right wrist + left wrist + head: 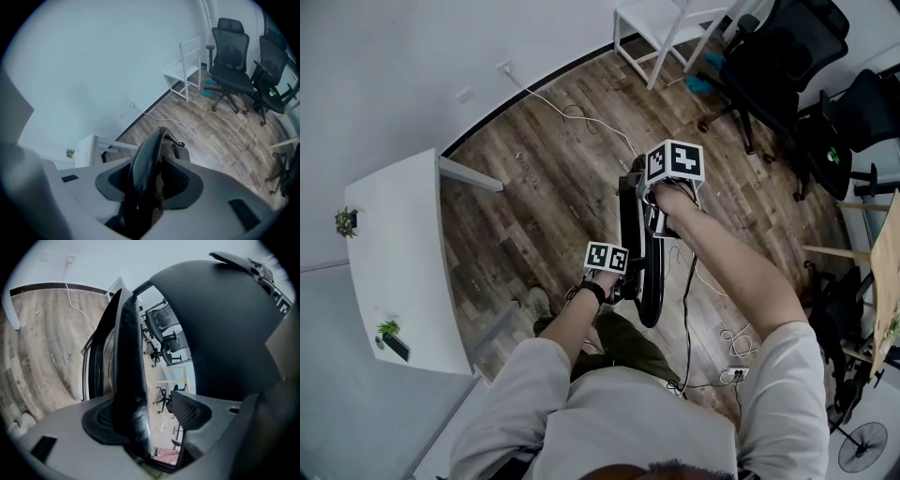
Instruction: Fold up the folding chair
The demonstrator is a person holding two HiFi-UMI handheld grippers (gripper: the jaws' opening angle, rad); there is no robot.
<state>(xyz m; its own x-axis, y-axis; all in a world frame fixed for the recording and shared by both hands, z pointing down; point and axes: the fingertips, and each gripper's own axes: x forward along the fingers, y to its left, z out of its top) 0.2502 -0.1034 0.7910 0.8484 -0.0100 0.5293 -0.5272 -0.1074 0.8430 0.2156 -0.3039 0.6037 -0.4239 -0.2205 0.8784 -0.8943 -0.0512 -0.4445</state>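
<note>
The black folding chair (pixel 639 253) stands folded flat and upright on the wood floor in front of me. My right gripper (pixel 656 217) comes down on its top edge. In the right gripper view the curved black rim (pixel 147 150) fills the space between the pads, and my right gripper (pixel 149 183) is shut on it. My left gripper (pixel 623 281) is lower, at the chair's near side. In the left gripper view the chair's edge (pixel 129 362) lies against the left pad (pixel 105 420). A gap shows between it and the right pad (pixel 190 411), so my left gripper (pixel 150 416) is open around it.
A white table (pixel 398 262) with a small plant (pixel 345 222) stands at the left. A white chair (pixel 661 23) and black office chairs (pixel 778 56) are at the back right. A cable (pixel 581 117) crosses the floor, and a power strip (pixel 733 375) lies near my right side.
</note>
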